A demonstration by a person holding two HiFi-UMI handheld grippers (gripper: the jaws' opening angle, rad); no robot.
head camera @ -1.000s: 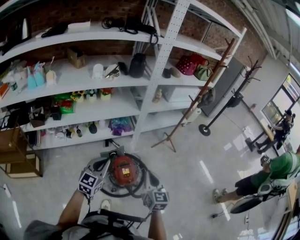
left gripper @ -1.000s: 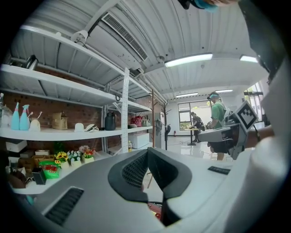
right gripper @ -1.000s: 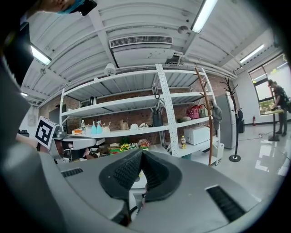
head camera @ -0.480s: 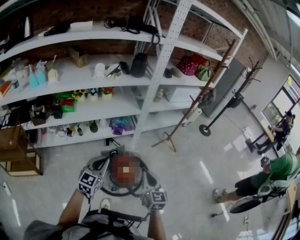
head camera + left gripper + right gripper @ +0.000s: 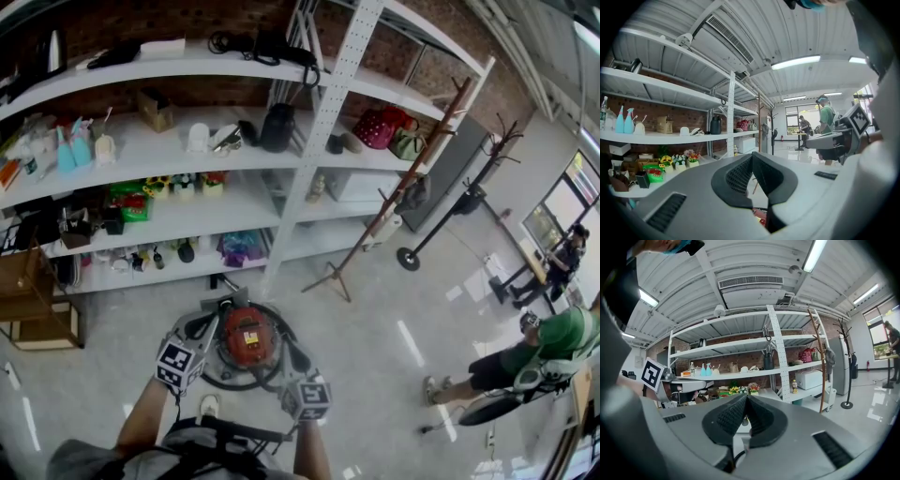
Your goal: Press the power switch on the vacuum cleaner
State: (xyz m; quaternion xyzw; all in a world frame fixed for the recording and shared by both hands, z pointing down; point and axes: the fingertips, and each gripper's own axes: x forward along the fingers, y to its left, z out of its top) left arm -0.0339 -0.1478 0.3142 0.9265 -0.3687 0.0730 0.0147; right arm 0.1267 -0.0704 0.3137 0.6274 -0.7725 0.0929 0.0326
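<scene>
- Left gripper [image 5: 752, 161]: my jaws are pressed together at the tips, with nothing pinched between them. From the head view it sits at the left edge of the vacuum cleaner; I cannot tell whether it touches.
- Right gripper [image 5: 746, 401]: my jaws are closed tip to tip and hold nothing. From the head view it sits at the near right side of the vacuum cleaner; whether it touches is unclear.
- Vacuum cleaner [image 5: 246, 339]: round, with a red top and a dark hose looped around its base. It stands on the floor [image 5: 375, 319] just in front of the shelves, between my two grippers. The switch itself is too small to pick out.
- Shelves [image 5: 323, 122]: a white rack of several tiers against a brick wall, crowded with small goods.
- Spray bottles [image 5: 66, 155]: pale blue, on a middle tier at the left.
- Jug [image 5: 276, 128]: dark, upright, on the same tier beside the perforated post.
- Bag [image 5: 380, 128]: red, on the right section.
- Coat stand [image 5: 394, 202]: wooden, leaning, to the right of the shelves.
- Crate [image 5: 37, 323]: wooden, on the floor at the far left.
- Person [image 5: 553, 337]: in a green top, at the right edge, well apart from the vacuum cleaner.
</scene>
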